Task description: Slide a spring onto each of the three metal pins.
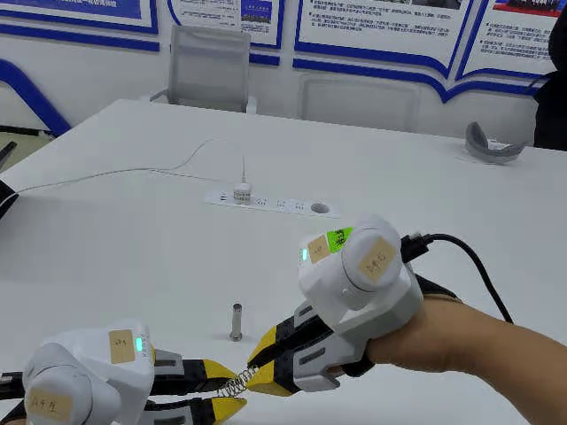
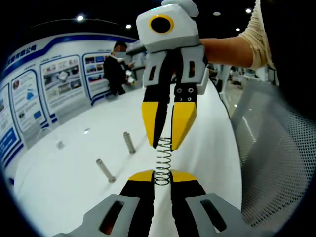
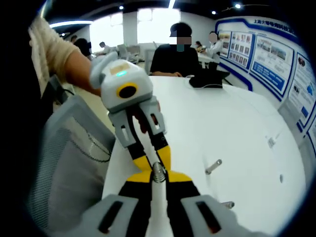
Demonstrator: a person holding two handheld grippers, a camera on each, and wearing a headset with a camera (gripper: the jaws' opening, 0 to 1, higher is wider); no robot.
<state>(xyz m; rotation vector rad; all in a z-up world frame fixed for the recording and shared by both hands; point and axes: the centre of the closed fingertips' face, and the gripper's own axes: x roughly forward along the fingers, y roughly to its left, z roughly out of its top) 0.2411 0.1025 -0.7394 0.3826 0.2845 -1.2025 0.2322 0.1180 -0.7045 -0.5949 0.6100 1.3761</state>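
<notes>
Left gripper (image 2: 163, 178) and right gripper (image 2: 166, 144) both clamp one spring (image 2: 163, 163) above the desk (image 2: 74, 187). We see a bare pin (image 2: 105, 170); the far pin (image 2: 129, 142) looks sprung, so we judge one done, two left.

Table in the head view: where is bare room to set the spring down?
Free: the wide white table stretch between the power strip and the pin, and all left of the pin. Crowded: front edge, where left gripper and right gripper hold the spring.

White table (image 1: 133, 230): upright metal pin (image 1: 236, 321), power strip (image 1: 270, 202), cable (image 1: 133, 170), grey curved object (image 1: 490, 146).
</notes>
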